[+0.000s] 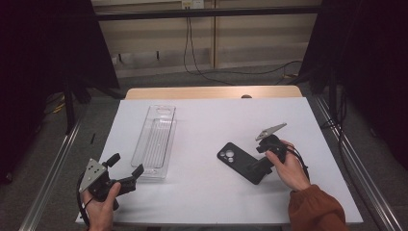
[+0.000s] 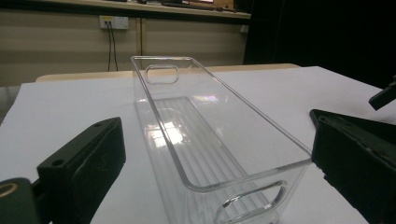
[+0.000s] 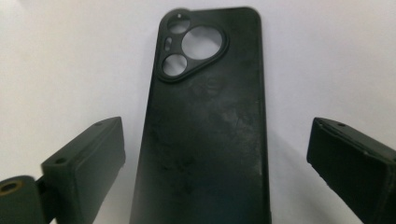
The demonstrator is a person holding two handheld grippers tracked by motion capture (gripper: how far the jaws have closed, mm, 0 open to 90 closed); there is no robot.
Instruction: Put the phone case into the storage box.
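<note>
Your right gripper [image 3: 212,154] stands with its jaws wide, one on each long side of the black phone case [image 3: 205,121], and the pads do not touch it yet. Take the clear plastic bin [image 1: 155,142] as the landmark: the case lies flat on the white table cover [image 1: 207,192], well to the right of the bin and apart from it, with its camera cut-outs at the end away from your right hand [image 1: 288,168]. Your left gripper [image 1: 126,169] is also wide open and holds nothing; it waits just at the near short end of the bin, and in the left gripper view the bin's near wall with its handle slot sits between the two jaws.

The step in hand, as I judge it, is to grasp the case, probably to bring it into the bin. To do it well, keep the jaws centred across the width of the case, so that both pads meet the edges together. The case looks thin and soft, so I think it can bend or slip; come low to the cover and close slowly. Take it near the middle of its length, not at the end, otherwise it will hang down when you lift. The left gripper can steady the bin if it wants to slide.

Count, from largest to smallest: one table cover, one bin, two grippers, one phone case. The bin appears empty.
</note>
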